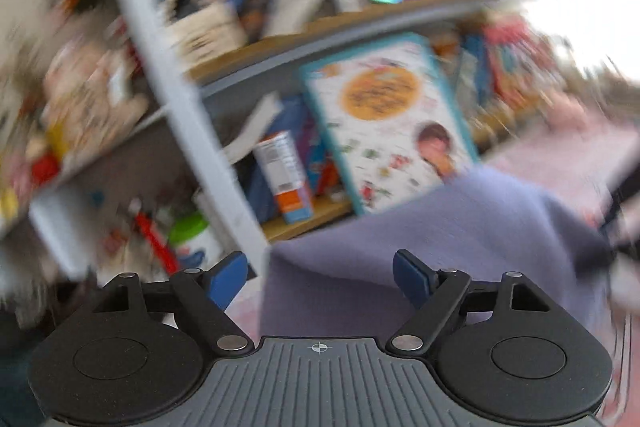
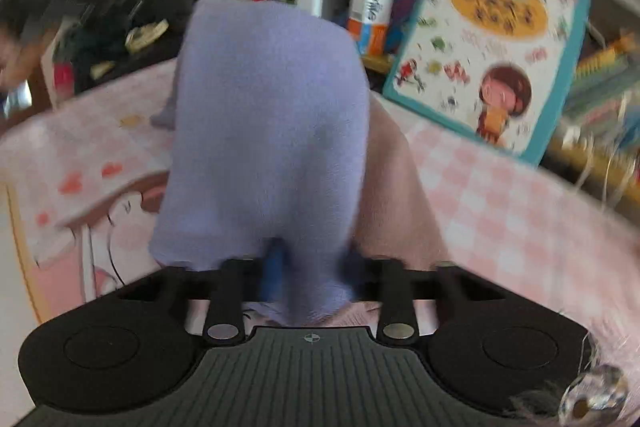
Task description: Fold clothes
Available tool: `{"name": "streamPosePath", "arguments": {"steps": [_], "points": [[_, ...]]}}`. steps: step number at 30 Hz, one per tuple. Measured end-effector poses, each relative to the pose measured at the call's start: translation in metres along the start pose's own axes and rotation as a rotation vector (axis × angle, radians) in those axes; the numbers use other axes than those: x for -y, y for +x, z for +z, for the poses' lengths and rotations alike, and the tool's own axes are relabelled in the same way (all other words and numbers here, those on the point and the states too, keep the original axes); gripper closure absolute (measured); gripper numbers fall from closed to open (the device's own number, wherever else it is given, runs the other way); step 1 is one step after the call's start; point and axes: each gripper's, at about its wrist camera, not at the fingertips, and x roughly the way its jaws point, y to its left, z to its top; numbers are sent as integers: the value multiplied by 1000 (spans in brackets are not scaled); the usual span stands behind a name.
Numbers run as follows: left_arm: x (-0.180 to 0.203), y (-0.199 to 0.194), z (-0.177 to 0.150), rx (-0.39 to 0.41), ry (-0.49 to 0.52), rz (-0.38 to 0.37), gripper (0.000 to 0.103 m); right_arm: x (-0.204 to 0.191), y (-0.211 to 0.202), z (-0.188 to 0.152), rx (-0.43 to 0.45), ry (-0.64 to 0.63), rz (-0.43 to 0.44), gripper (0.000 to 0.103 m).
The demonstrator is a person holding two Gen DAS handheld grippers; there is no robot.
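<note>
Cloth mid-fold, carried by the right gripper point(image 2: 310, 267) alone.

Lavender cloth point(image 2: 264, 131) pinched at its near edge between the right jaws, closed on the fabric, rising ahead of them and draping over above the pink checked table point(image 2: 500, 195). Left gripper point(image 1: 320, 277) with jaws spread wide and holding nothing, the same cloth point(image 1: 440, 251) just ahead of and between them, not touched. Judged as the carry-over stage of a fold, blurred by motion. Next, probably: laying the held edge down onto the far part, then letting go; possibly pinning or catching a corner with the left.
</note>
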Motion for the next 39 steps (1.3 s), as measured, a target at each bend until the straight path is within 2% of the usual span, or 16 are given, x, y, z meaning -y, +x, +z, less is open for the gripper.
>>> {"name": "streamPosePath", "arguments": {"steps": [3, 8, 12, 17, 22, 27, 31, 35, 39], "points": [[31, -5, -11, 29, 148, -24, 20, 10, -11, 6, 62, 91, -11, 93], [69, -1, -24, 25, 255, -74, 20, 41, -35, 22, 203, 294, 13, 93], [97, 4, -27, 65, 379, -36, 20, 55, -43, 32, 240, 368, 89, 93], [121, 16, -24, 153, 518, 59, 20, 52, -43, 34, 235, 363, 89, 93], [138, 32, -27, 243, 648, 98, 19, 56, -39, 25, 206, 375, 62, 93], [148, 32, -39, 286, 770, 105, 19, 66, -44, 15, 208, 377, -29, 94], [145, 24, -53, 284, 842, 103, 19, 78, -43, 10, 199, 408, -34, 94], [133, 20, -60, 232, 840, 107, 19, 76, -35, 3, 167, 393, -31, 93], [125, 21, -70, 184, 857, 130, 19, 74, -29, -8, 123, 373, -66, 93]]}}
